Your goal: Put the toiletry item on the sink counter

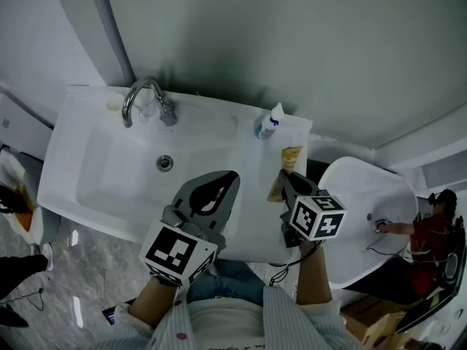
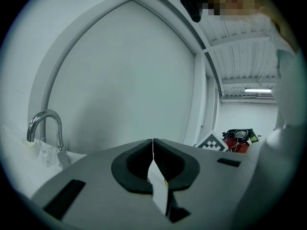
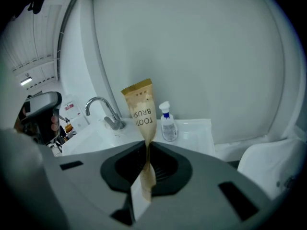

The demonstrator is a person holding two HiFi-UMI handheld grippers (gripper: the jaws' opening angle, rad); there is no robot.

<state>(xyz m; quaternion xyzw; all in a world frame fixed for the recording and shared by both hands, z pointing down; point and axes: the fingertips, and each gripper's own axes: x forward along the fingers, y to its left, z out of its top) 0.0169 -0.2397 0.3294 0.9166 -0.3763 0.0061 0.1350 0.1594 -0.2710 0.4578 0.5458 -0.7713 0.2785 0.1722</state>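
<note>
A brown paper toothbrush packet [image 3: 140, 110] stands up from my right gripper [image 3: 146, 145], whose jaws are shut on its lower end. In the head view the packet [image 1: 290, 159] hangs over the right end of the white sink counter [image 1: 298, 133], with the right gripper [image 1: 284, 176] just below it. My left gripper [image 1: 232, 175] hovers over the front of the basin [image 1: 95, 168]. Its jaws [image 2: 153, 140] meet at the tips with nothing between them.
A small spray bottle with a blue neck [image 1: 269, 122] [image 3: 168, 123] stands on the counter beside the packet. A chrome faucet [image 1: 146, 97] [image 2: 45, 126] rises at the back left. A white toilet [image 1: 372, 195] sits to the right, and a person in red [image 1: 430, 232] beyond it.
</note>
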